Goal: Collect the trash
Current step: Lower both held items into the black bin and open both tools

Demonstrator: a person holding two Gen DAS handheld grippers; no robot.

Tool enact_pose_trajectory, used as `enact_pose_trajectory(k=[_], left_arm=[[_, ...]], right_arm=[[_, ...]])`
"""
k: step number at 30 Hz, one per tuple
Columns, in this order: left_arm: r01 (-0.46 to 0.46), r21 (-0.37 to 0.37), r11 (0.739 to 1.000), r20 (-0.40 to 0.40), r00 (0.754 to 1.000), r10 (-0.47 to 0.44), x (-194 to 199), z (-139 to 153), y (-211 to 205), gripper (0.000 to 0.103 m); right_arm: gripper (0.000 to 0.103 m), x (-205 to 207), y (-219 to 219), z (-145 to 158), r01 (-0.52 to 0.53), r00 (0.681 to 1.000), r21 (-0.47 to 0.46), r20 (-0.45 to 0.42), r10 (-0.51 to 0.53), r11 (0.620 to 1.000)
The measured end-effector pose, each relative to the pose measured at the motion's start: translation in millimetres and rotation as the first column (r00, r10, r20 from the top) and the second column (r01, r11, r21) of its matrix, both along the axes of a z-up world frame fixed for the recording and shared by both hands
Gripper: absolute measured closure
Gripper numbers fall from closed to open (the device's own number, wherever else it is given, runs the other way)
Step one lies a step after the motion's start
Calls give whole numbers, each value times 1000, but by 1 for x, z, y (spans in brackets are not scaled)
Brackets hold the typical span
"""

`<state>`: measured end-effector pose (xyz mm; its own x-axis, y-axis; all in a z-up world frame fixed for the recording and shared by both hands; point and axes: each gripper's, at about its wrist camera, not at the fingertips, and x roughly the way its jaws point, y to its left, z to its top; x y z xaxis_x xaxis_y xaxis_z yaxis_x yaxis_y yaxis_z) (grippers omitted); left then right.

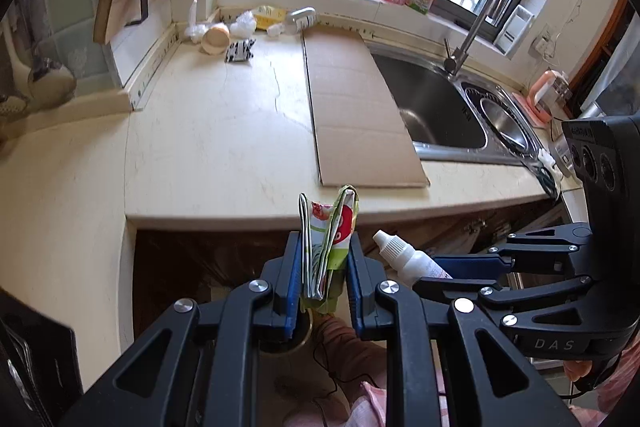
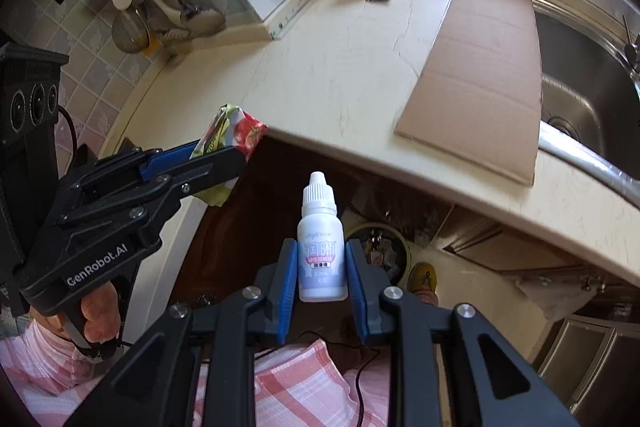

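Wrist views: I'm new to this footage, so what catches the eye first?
The left hand-held gripper clamps a folded, colourful wrapper past the counter's front edge. Beside it, the right hand-held gripper holds a small white dropper bottle upright. A flat cardboard sheet lies beside the steel sink.

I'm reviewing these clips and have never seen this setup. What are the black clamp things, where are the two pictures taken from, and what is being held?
No robot here: a person holds a two-finger tool in each hand, and each tool carries a wide-angle camera looking along its fingers.

The left tool is shut on a folded, crumpled snack wrapper. The right tool is shut on a small white dropper bottle. Each tool also shows in the other's picture.

Both are off the front edge of a kitchen counter. On it lie a flat cardboard sheet, beside the sink, and more litter in the far corner. A bin stands on the floor below.
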<state>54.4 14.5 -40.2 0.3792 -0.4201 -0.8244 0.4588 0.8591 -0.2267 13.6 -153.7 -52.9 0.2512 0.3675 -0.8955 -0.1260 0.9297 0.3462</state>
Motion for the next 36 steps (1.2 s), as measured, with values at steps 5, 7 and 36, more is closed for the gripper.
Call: enact_pose_trajectory(k=[5,7,36], left_arm=[[-10,4,1000,-50,999,11,-17,-15,11,85],[-19,2,1000,-71,997,19,-20,-20,16,85],[-178,158,971,-323,920,221,-3,-193,42,84]], right_arm=[[79,-15,9,-17,-26,998,-18,-51,25,999],[79,-17,11,-24,-43,996,-15,-78,42,999],[78,18,31,-158,-200,956,23,-215,200,980]])
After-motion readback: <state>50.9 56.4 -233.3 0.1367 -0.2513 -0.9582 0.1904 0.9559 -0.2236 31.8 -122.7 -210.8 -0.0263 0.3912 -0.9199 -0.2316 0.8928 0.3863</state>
